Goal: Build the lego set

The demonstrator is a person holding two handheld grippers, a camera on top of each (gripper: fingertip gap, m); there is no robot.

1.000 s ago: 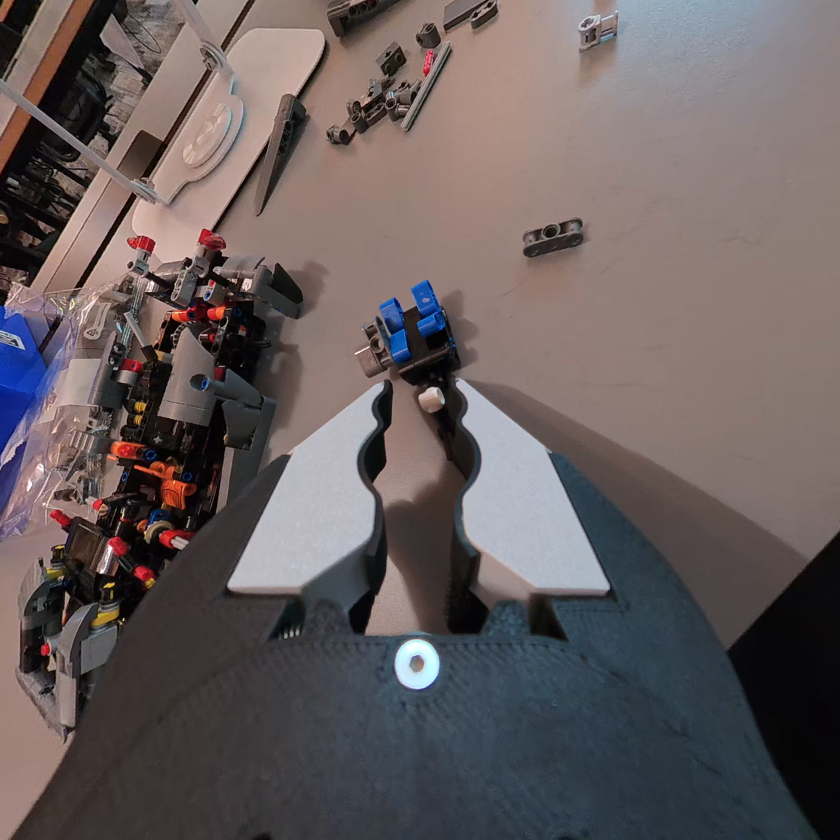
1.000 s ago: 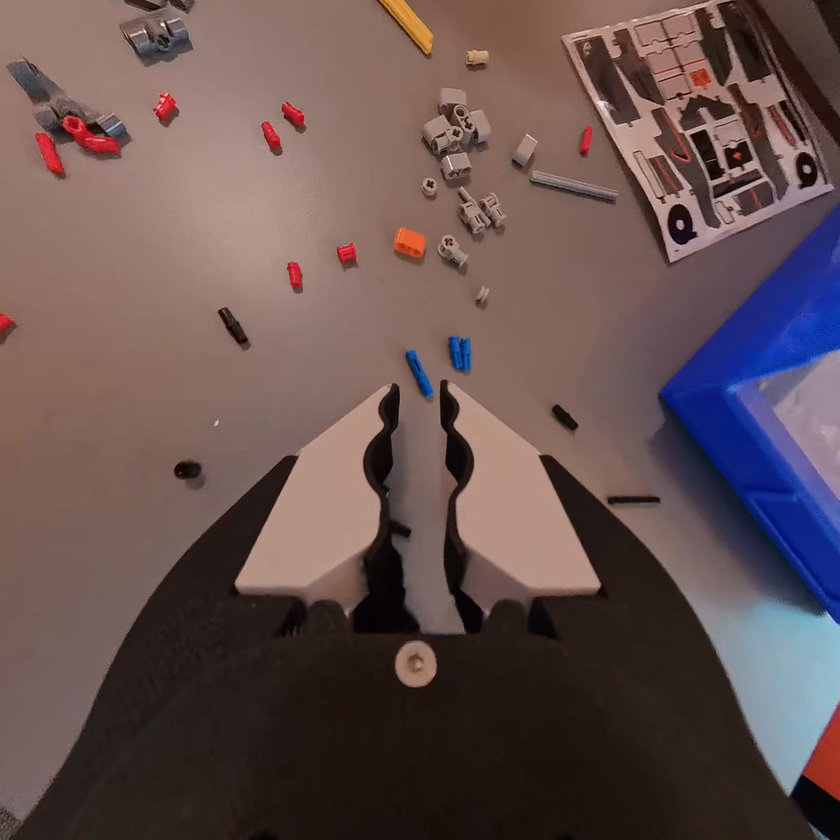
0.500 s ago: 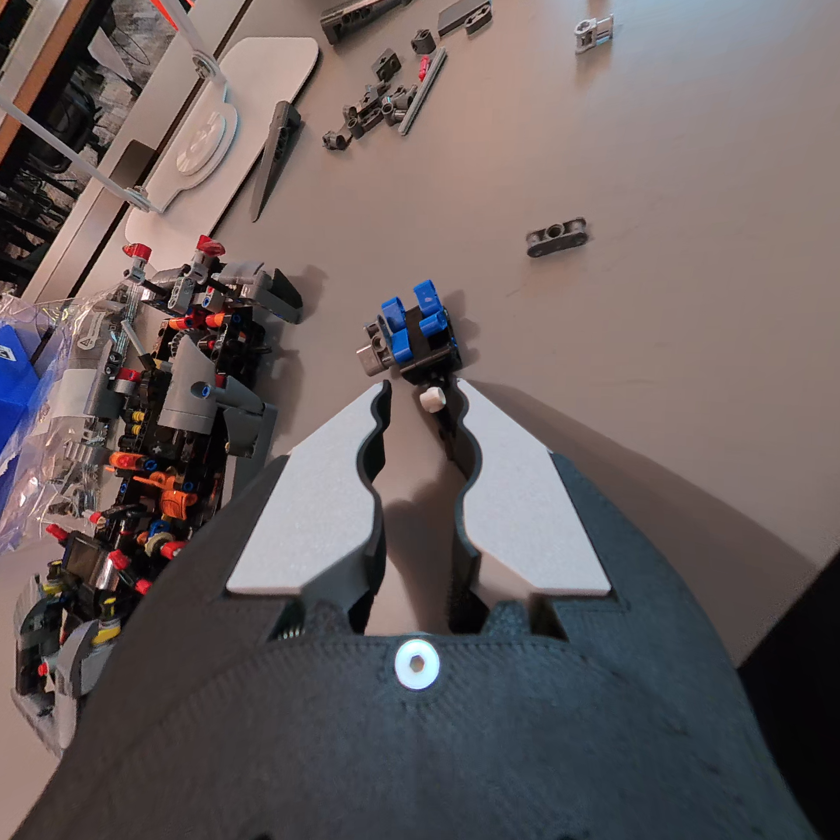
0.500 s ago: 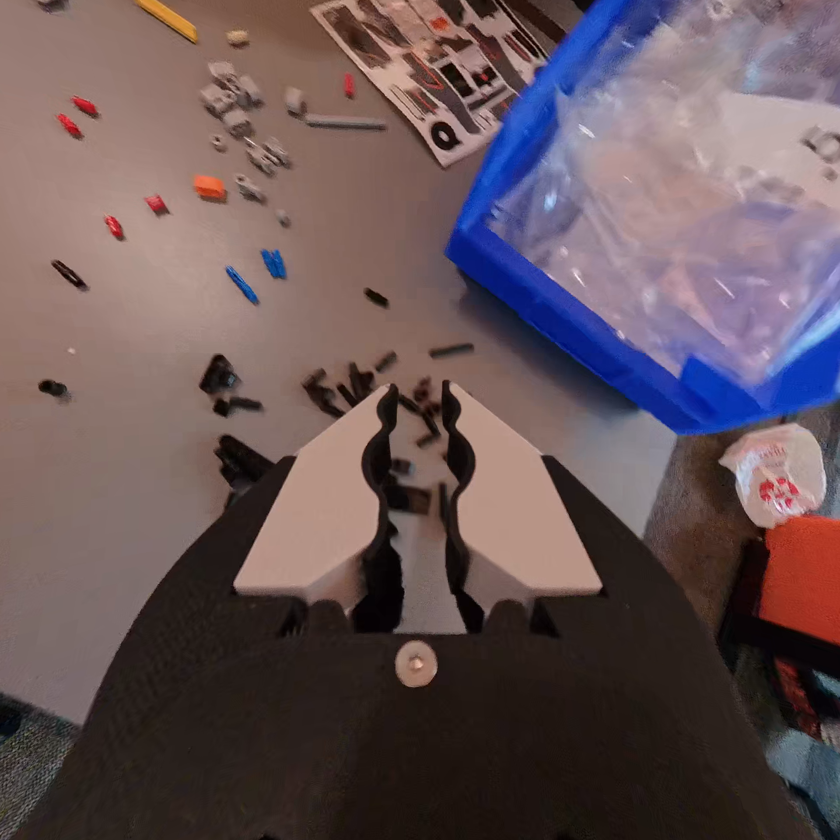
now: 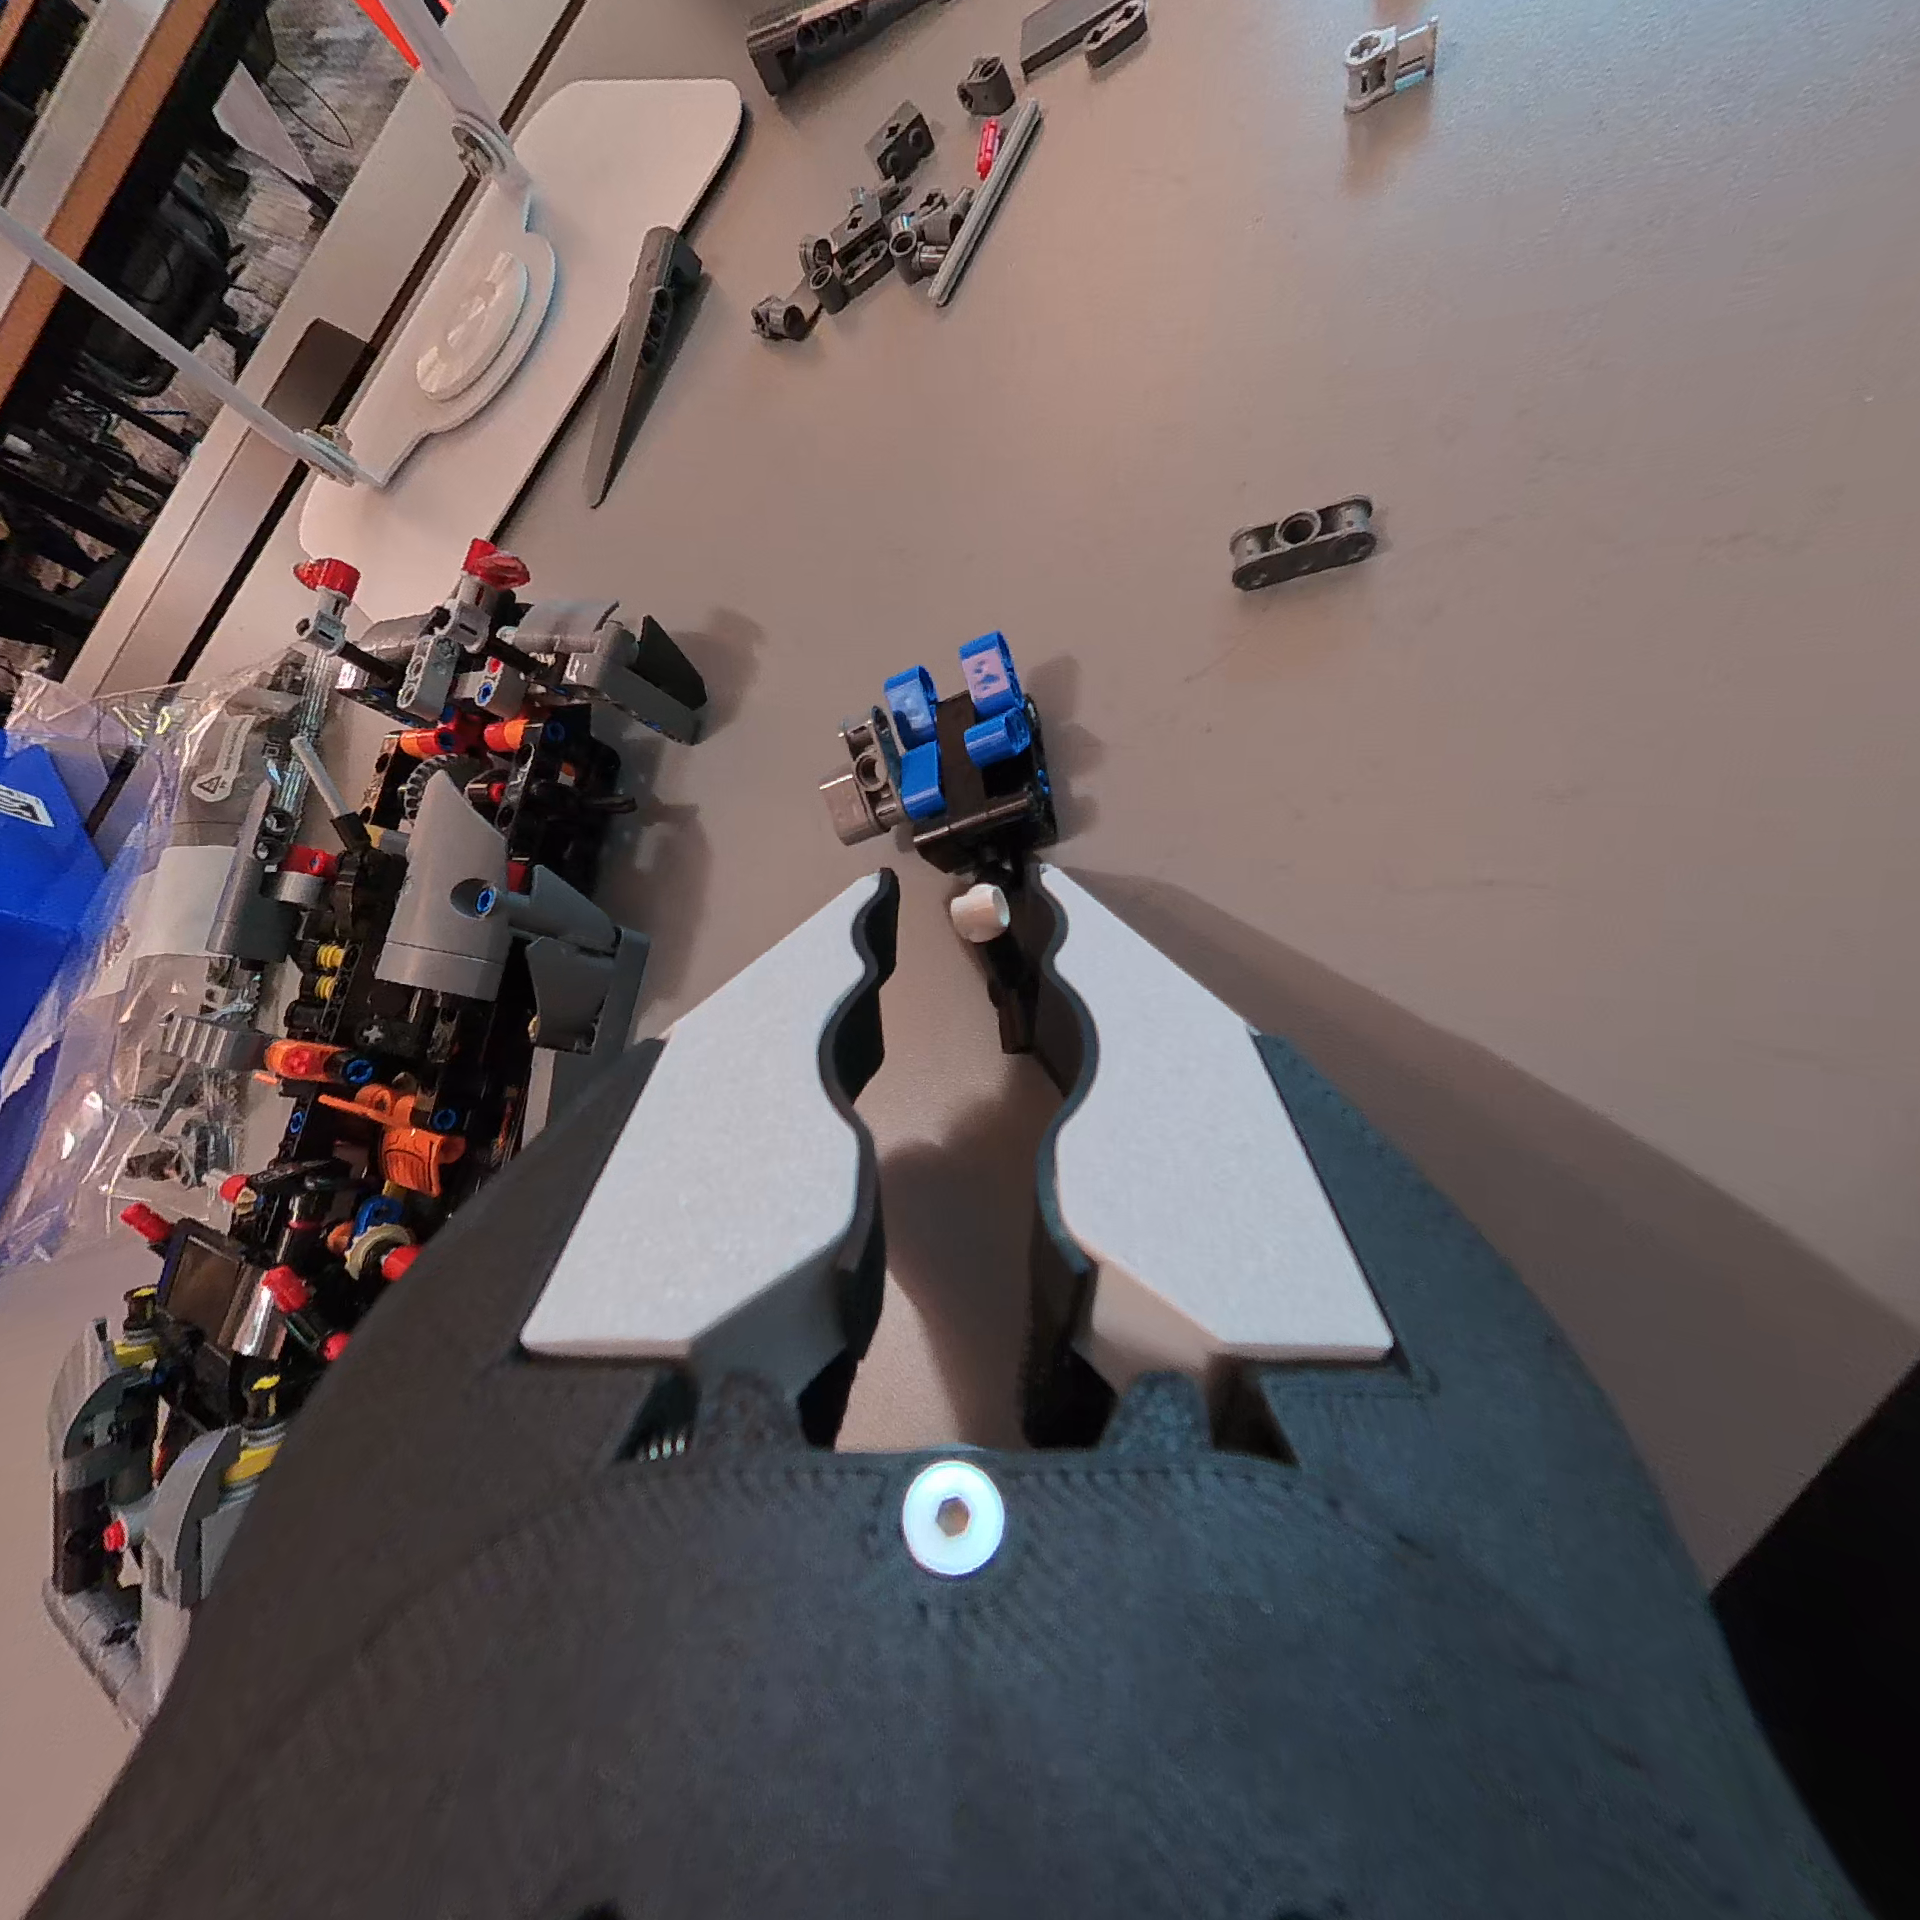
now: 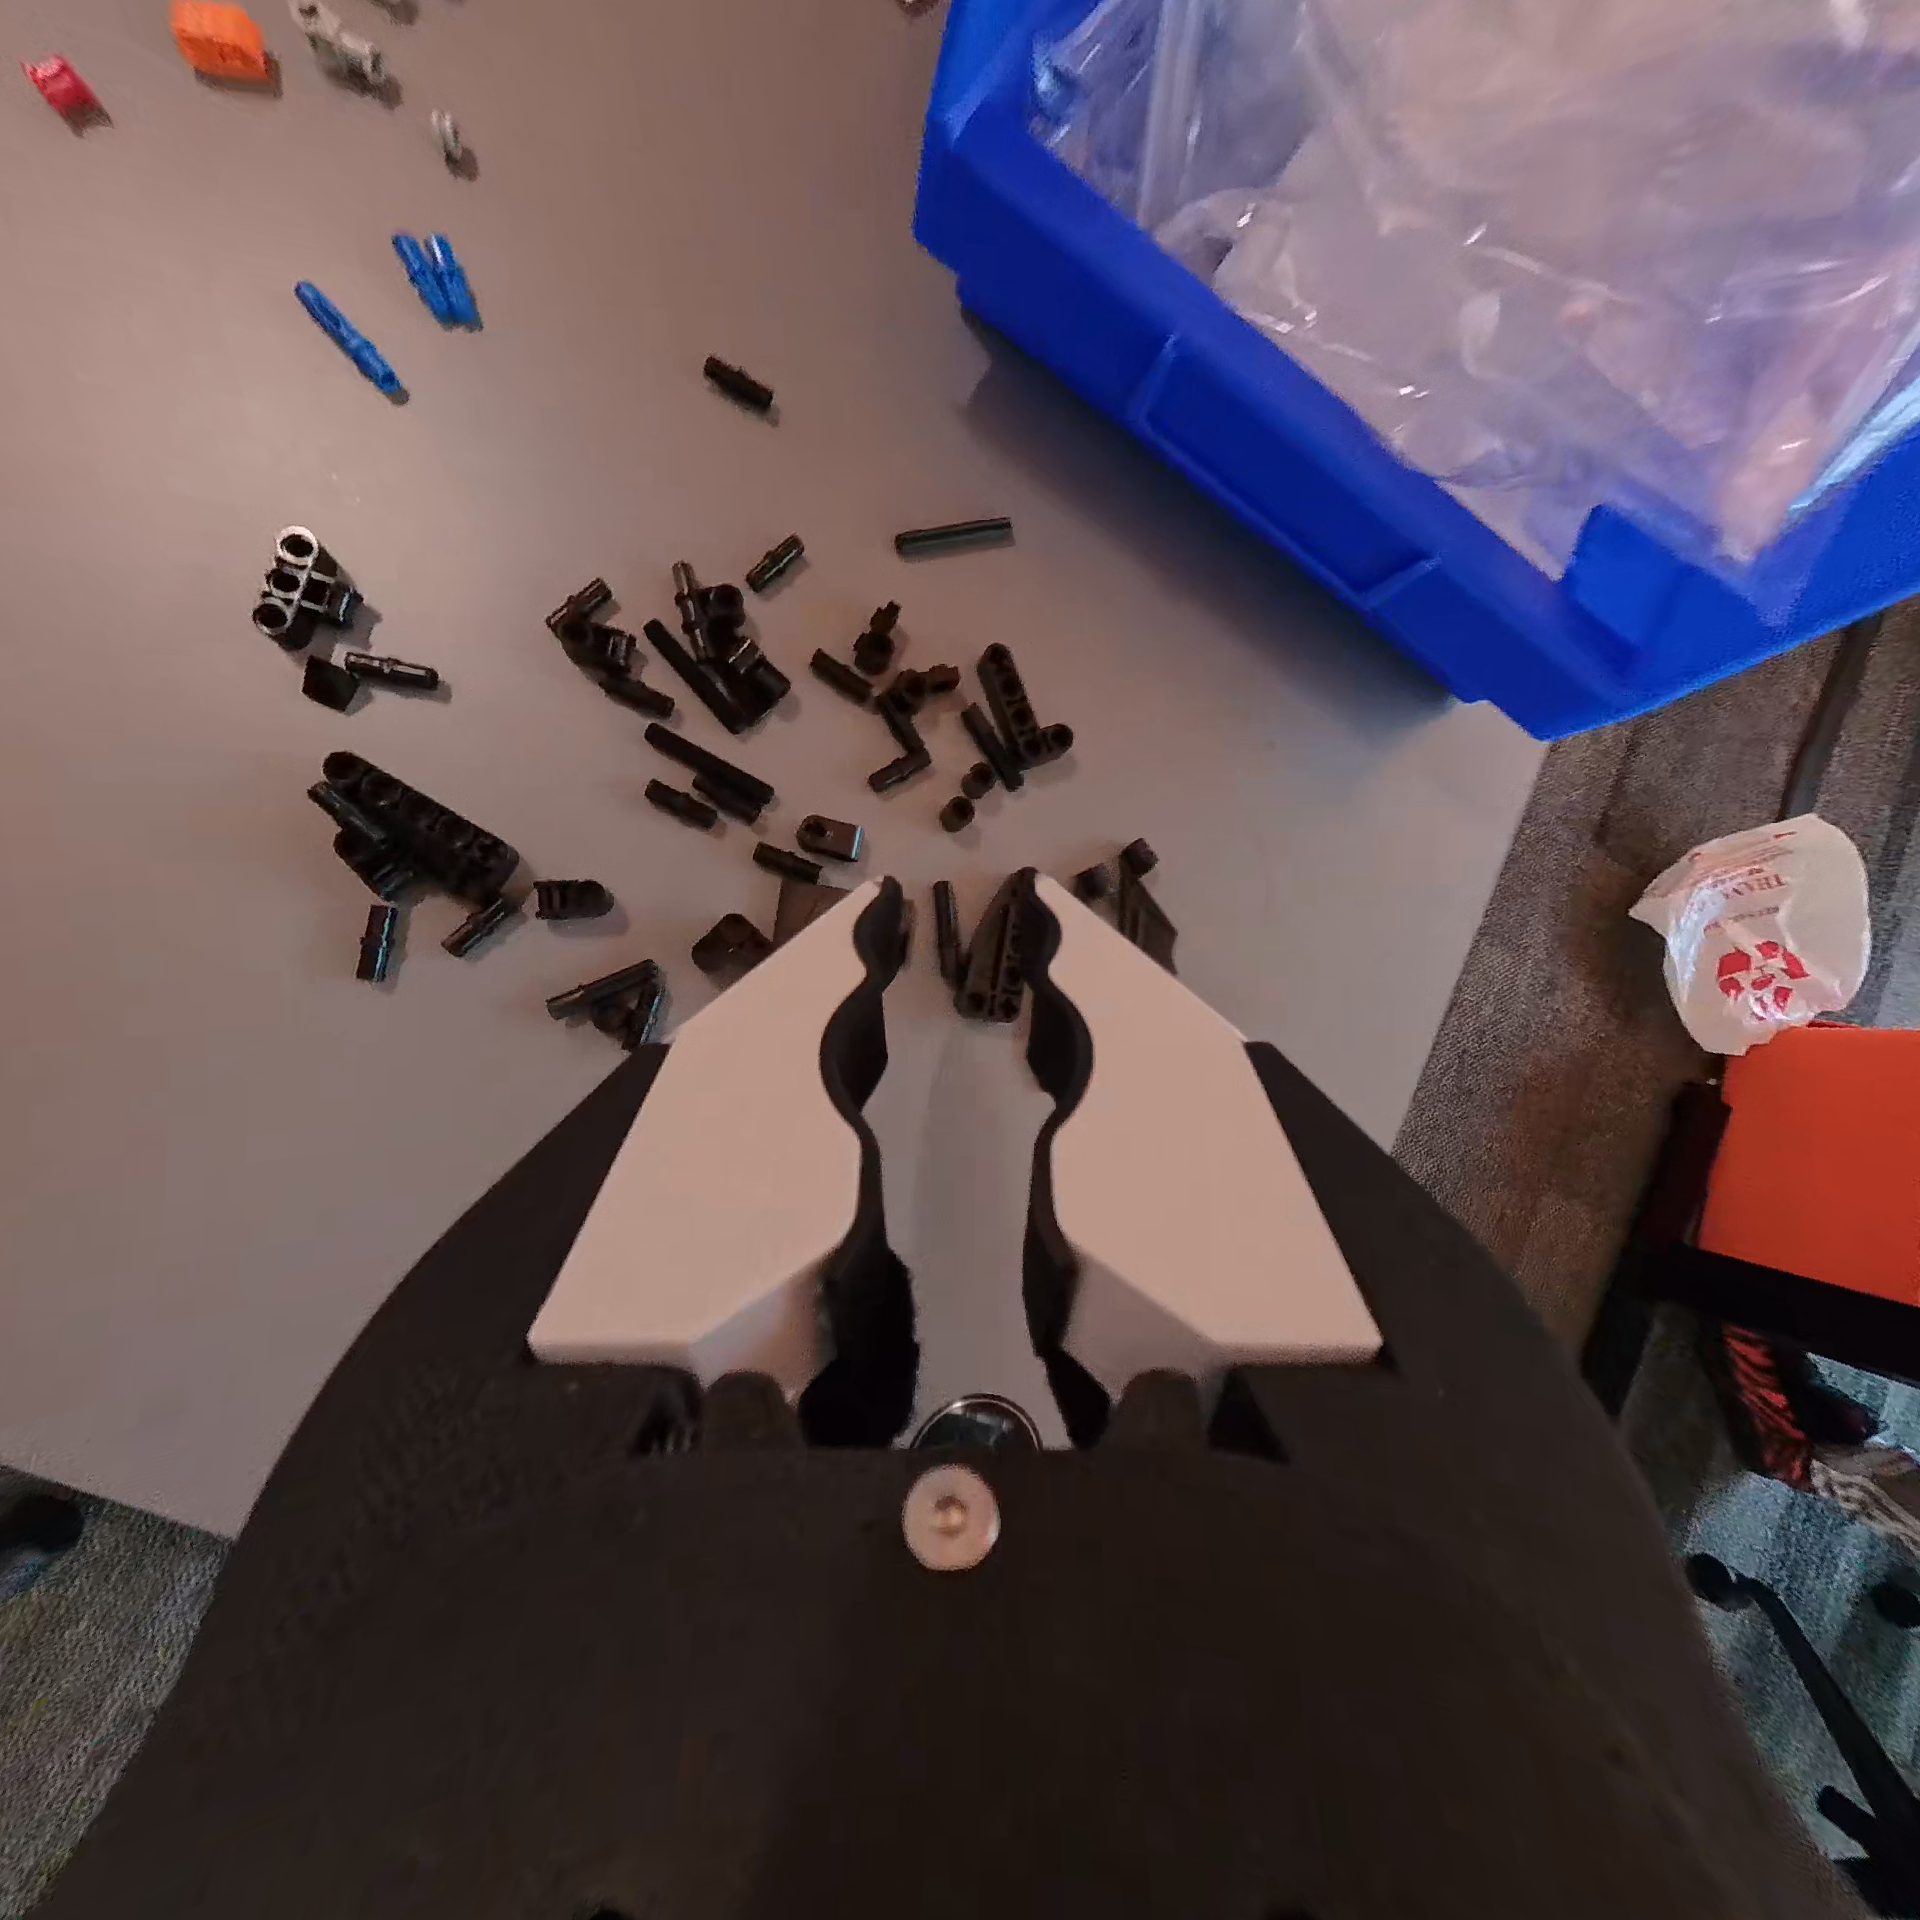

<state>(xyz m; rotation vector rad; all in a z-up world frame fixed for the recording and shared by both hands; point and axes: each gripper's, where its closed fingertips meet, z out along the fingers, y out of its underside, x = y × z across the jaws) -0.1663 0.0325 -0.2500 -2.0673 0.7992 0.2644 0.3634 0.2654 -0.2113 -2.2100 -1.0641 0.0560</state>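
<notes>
In the left wrist view my left gripper (image 5: 964, 878) is open, low over the table. A small blue, black and grey sub-assembly (image 5: 951, 758) sits just past its tips. The sub-assembly's black stem with a white pin (image 5: 980, 912) lies along the inside of the right finger. The half-built car (image 5: 416, 935) lies to the left. In the right wrist view my right gripper (image 6: 961, 894) is open and empty above a scatter of black pins and beams (image 6: 717, 675). A black beam (image 6: 992, 961) lies between its tips.
A blue bin (image 6: 1247, 343) full of clear bags stands at the upper right, near the table corner. Blue pins (image 6: 436, 275) and loose grey parts (image 5: 883, 244) lie farther out. A grey beam (image 5: 1299, 540) lies alone. Beyond the table edge are carpet, a white bag (image 6: 1756, 935) and an orange chair (image 6: 1829, 1143). Across from one pair of fingers to the other is roughly 60 cm.
My right gripper has swung away from the blue pins to the black pieces near the table corner, and its jaws have spread a little. The left gripper has hardly moved.
</notes>
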